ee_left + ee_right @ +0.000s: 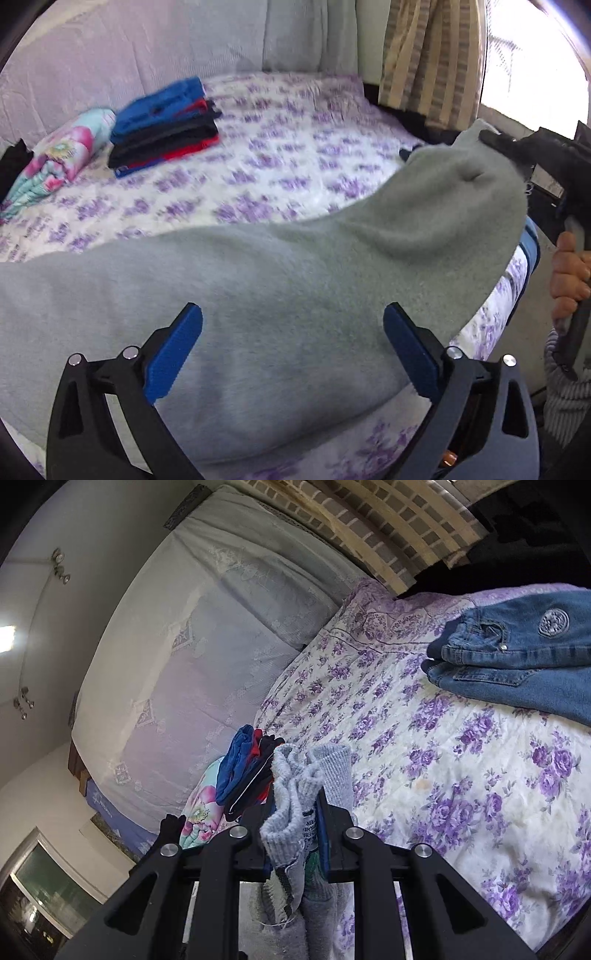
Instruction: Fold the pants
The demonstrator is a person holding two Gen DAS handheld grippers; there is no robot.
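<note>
Grey sweatpants (277,288) stretch across the near side of a bed, one end lifted at the right. In the left wrist view my left gripper (291,332) hovers over the middle of them, its blue pads (177,350) spread wide and pressing on nothing. At the upper right, my right gripper (506,146) pinches the raised end. In the right wrist view the right gripper (295,805) is shut on a bunched ribbed edge of the grey sweatpants (295,786), with a label showing; only one blue pad (322,834) shows beside the cloth.
The bed has a purple-flowered cover (295,155). A stack of folded blue, black and red clothes (166,125) and a floral bundle (62,158) lie at its far left. Folded jeans (517,657) lie at the right. A person's hand (569,273) holds the right gripper's handle.
</note>
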